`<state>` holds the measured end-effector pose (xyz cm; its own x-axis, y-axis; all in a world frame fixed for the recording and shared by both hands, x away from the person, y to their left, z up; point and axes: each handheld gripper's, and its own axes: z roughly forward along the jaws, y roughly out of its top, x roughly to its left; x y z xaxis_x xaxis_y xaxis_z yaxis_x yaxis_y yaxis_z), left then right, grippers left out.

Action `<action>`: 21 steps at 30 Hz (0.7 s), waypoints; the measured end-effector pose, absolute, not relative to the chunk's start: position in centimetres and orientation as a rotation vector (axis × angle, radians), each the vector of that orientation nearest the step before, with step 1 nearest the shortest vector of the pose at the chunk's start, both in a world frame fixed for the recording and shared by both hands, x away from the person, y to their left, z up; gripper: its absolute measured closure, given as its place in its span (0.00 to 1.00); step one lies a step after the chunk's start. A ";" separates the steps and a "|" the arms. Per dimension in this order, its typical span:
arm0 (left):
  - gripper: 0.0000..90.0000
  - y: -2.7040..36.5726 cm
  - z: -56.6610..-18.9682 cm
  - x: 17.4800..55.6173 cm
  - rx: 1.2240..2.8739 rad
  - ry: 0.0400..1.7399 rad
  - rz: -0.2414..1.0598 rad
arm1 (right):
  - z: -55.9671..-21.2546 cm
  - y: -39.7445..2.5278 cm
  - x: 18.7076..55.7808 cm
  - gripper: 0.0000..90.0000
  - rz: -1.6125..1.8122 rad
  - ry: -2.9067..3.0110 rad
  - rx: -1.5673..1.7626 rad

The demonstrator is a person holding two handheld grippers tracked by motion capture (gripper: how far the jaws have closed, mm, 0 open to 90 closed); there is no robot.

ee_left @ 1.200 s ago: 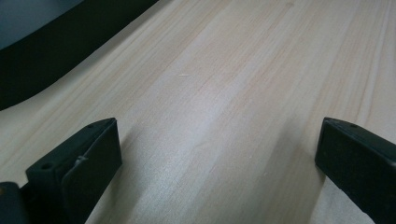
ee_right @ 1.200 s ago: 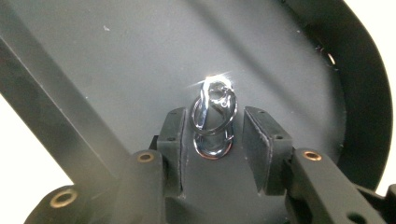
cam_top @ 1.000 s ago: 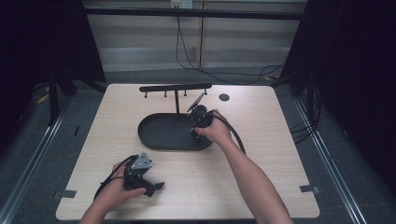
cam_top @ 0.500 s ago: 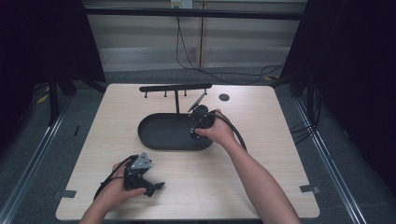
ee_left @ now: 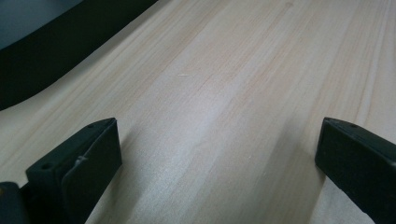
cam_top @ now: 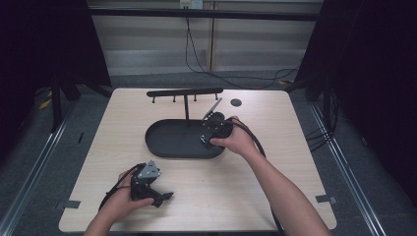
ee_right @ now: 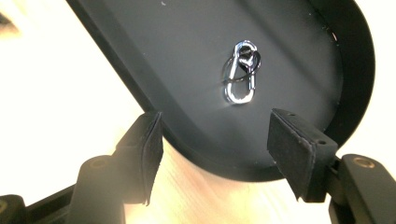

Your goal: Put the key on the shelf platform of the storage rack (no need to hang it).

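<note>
A black oval tray [cam_top: 167, 140] lies at the table's middle, with a black T-shaped hook rack [cam_top: 185, 92] standing just behind it. In the right gripper view a small silver clasp with rings [ee_right: 242, 71] lies on the tray floor [ee_right: 187, 51]. My right gripper [cam_top: 209, 139] [ee_right: 215, 154] hovers open over the tray's right end, its jaws apart above the rim, holding nothing. My left gripper [cam_top: 164, 197] [ee_left: 217, 163] rests open near the table's front left, with bare wood between its jaws.
A small dark round disc [cam_top: 236, 102] lies on the table [cam_top: 275, 147] behind the tray at the right. Cables trail from both grippers. Dark curtains and floor rails flank the table.
</note>
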<state>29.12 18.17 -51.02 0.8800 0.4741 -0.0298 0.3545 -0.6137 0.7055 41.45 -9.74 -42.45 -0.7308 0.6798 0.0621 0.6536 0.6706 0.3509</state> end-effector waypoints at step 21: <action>0.00 18.2 -51.0 29.1 2.291 0.597 0.201 | -41.5 -11.4 39.5 0.34 0.612 2.821 1.103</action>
